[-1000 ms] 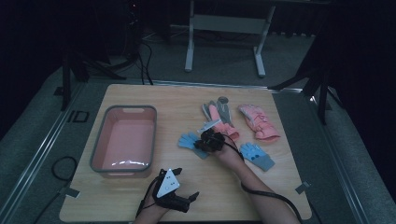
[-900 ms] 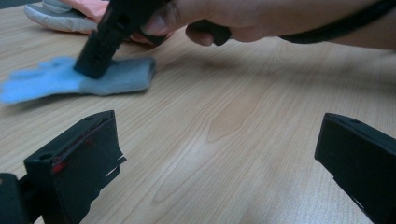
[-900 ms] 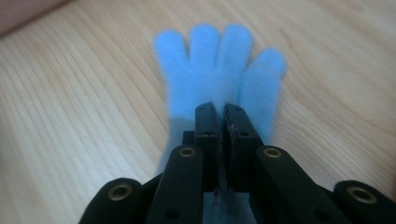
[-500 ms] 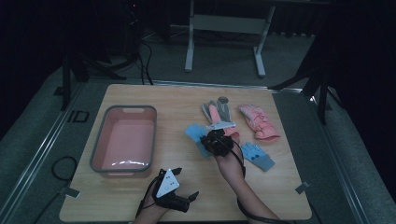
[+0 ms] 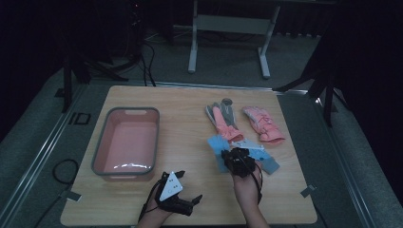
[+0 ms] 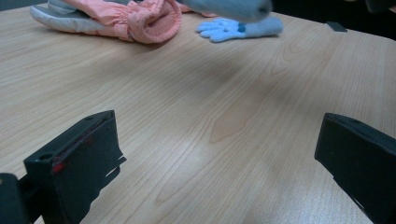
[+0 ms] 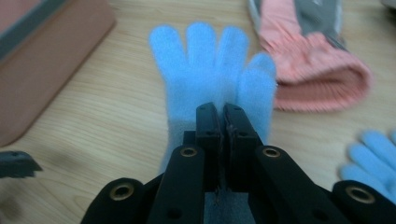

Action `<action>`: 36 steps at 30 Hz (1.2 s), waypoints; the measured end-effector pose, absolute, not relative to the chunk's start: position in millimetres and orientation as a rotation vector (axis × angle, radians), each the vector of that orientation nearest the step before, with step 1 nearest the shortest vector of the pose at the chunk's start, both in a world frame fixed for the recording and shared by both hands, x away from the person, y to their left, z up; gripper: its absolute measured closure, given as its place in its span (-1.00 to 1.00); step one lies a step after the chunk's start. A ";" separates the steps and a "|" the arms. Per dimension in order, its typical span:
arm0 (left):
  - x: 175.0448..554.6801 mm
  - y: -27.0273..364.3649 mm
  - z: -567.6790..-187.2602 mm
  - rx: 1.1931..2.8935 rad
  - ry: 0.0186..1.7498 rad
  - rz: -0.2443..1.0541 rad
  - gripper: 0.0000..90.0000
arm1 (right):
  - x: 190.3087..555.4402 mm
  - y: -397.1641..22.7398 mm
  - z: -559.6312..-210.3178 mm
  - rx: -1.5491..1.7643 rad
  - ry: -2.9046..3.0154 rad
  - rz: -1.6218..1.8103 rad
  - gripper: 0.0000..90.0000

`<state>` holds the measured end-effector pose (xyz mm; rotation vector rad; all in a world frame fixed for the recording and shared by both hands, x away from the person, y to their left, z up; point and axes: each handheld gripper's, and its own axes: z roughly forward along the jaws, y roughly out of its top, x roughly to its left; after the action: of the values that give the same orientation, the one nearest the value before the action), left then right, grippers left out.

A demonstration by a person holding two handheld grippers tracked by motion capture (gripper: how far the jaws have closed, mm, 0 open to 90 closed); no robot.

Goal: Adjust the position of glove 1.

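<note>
Your right gripper (image 7: 223,114) has its jaws pressed together on the cuff of a light blue glove (image 7: 210,70), held over the table (image 5: 190,114) beside the pink glove (image 7: 317,70), while your left gripper (image 5: 183,202) rests spread wide near the pink bin (image 5: 126,142).

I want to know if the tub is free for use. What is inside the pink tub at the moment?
The pink tub shows a bare pink floor with a light glare near its front wall; no glove lies in it. The inner face of that front wall is hidden by the rim.

Pink tub (image 5: 125,142), 2 pink gloves (image 5: 263,124).
</note>
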<state>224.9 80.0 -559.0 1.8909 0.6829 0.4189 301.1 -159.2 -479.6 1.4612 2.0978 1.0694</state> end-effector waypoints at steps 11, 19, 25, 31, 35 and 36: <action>224.4 78.4 -559.1 1.898 0.667 0.413 -1.00 | 282.8 -171.6 -518.2 1.610 2.050 0.980 0.91; 224.7 78.3 -559.1 1.899 0.666 0.407 -1.00 | 283.6 -171.3 -549.6 1.679 2.049 0.984 0.86; 224.6 78.2 -559.1 1.902 0.660 0.405 -1.00 | 285.0 -167.2 -550.5 1.624 2.061 0.984 0.64; 224.6 79.0 -559.0 1.898 0.658 0.402 -1.00 | 285.2 -169.2 -526.5 1.493 2.069 1.048 0.32; 224.8 79.2 -559.0 1.898 0.656 0.397 -1.00 | 293.2 -181.5 -508.6 1.379 2.091 1.111 0.33; 224.7 79.0 -559.1 1.897 0.657 0.398 -1.00 | 296.6 -185.2 -505.4 1.364 2.097 1.110 0.33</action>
<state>224.7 79.0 -559.1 1.8966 0.6569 0.3978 296.6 -185.2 -505.4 1.3636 2.0974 1.1099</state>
